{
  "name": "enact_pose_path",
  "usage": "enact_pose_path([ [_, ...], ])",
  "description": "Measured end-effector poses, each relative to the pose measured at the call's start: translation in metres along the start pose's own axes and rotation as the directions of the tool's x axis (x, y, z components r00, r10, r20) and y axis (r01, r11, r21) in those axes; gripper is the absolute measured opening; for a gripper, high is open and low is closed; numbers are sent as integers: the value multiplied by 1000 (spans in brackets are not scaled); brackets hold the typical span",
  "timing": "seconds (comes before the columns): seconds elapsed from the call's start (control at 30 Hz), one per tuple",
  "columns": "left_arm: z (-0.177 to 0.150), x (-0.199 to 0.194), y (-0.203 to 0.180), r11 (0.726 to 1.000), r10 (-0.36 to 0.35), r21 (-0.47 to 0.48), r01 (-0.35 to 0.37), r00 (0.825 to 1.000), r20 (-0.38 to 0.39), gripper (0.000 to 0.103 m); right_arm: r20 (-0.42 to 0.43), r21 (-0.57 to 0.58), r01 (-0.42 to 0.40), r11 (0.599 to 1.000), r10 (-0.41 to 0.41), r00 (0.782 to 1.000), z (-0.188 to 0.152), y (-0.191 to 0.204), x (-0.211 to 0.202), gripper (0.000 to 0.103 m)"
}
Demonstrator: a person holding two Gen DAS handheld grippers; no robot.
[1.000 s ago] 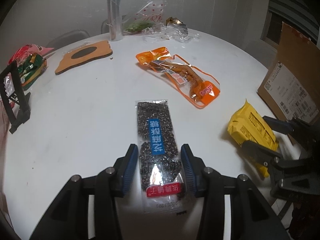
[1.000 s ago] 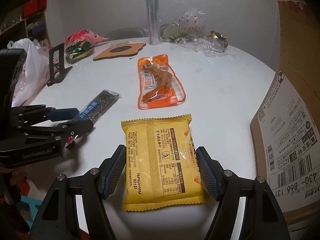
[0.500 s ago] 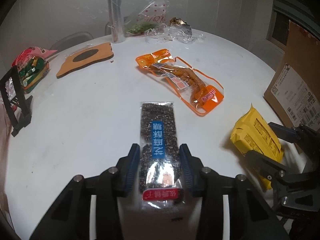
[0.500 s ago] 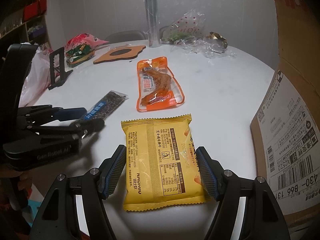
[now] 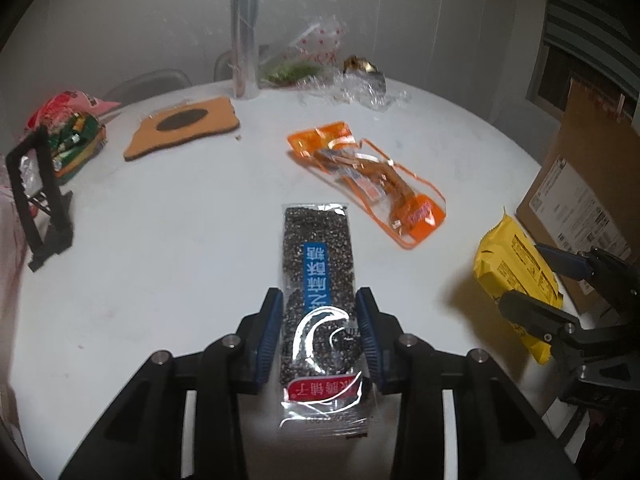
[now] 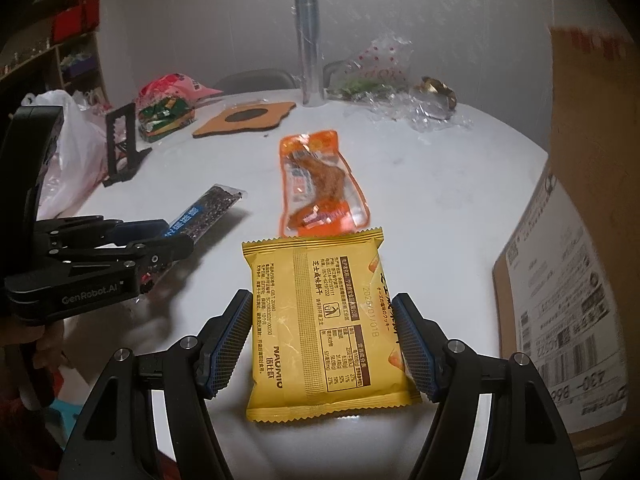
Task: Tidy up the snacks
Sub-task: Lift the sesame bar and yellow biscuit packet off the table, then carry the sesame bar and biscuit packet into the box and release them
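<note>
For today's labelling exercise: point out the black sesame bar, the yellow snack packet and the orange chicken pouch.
black sesame bar [image 5: 316, 268], left wrist view, on its blue label.
yellow snack packet [image 6: 320, 320], right wrist view, on its printed back.
orange chicken pouch [image 6: 316, 184], right wrist view, on its clear window.

- The sesame bar packet [image 5: 318, 264] lies near on the table [image 5: 160, 240], left of the biscuit packet [image 5: 516, 268].
- The chicken pouch [image 5: 372, 184] lies farther back.
- The cardboard box [image 5: 580, 200] stands far right.

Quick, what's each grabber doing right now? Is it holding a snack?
Left gripper: closing on the black sesame bar, pads pressing its sides.
Right gripper: shut on the yellow snack packet, pads against both edges.
</note>
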State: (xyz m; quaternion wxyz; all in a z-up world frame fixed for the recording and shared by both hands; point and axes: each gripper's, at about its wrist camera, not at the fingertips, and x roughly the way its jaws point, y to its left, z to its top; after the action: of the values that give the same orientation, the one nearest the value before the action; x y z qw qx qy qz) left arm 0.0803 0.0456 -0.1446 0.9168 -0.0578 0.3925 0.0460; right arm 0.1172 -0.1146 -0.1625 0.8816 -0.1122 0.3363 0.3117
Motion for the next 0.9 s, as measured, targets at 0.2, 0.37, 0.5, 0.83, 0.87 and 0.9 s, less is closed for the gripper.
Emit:
enact_pose_path([
  [0.2,17,-42,9,999,-1,32,-2,995,102,34,59,-38,-54,998,56,997,26,15,-32,68],
  [0.37,48,-87,5,997,-31,73,16,978,209,34,155,-87,-51,995,64,986,52,24,-77,68],
  [0.5,80,-124,-17,986,-130,140,94,951,279,34,225,-96,-56,994,76,971,69,18,-116,68],
  [0.83,139,-146,-123,891,-382,356,282,889,251,34,321,9,59,998,-59,945,76,-51,-180,68],
  [0.87,142,-144,-137,879,-399,373,296,886,235,34,318,30,71,997,-77,945,74,-63,-183,68],
  [0.9,144,-140,-150,866,-417,388,315,883,216,34,313,48,81,996,-92,945,71,-73,-184,68],
])
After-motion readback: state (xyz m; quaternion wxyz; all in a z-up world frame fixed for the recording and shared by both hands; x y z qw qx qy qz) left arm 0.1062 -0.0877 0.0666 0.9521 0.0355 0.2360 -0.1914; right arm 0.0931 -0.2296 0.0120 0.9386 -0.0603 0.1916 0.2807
